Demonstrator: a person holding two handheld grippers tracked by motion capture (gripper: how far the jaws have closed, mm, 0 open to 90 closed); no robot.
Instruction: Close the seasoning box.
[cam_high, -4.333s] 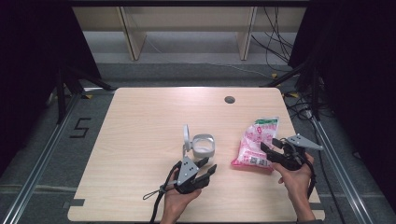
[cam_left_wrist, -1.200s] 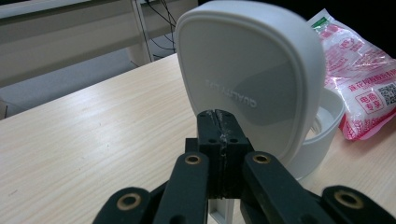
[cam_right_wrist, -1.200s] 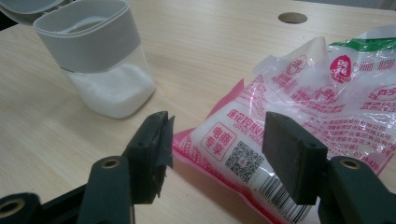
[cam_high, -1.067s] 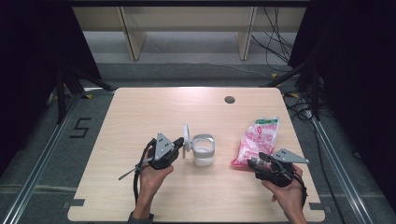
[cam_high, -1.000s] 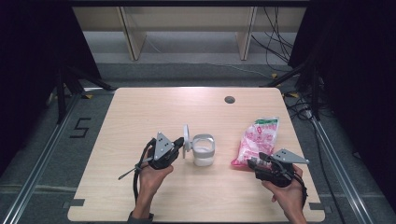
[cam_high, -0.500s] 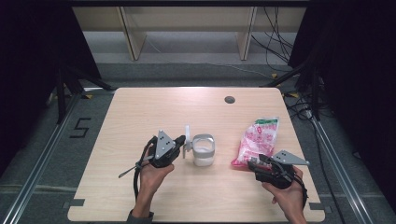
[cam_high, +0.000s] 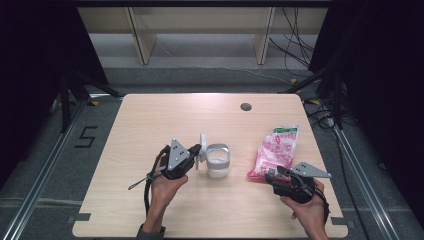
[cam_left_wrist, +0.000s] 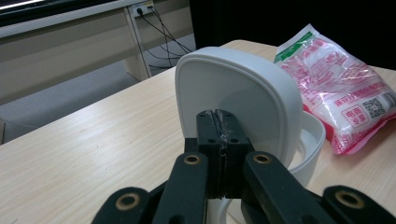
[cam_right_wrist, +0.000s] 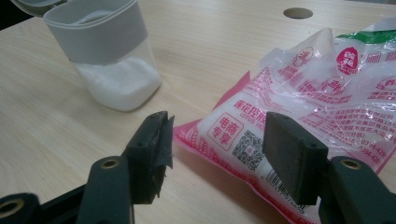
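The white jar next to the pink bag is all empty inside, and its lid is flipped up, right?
Not empty. The right gripper view shows white powder filling the bottom of the clear white-banded plastic jar. Its white hinged lid is flipped up, and the pink plastic bag lies beside it.

Table (cam_high: 150, 125) w/ jar (cam_high: 218, 161), bag (cam_high: 276, 150)

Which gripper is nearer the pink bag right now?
Right. The right gripper sits at the pink bag's near corner, jaws open around its edge. The left gripper is across the container, shut at its raised lid.
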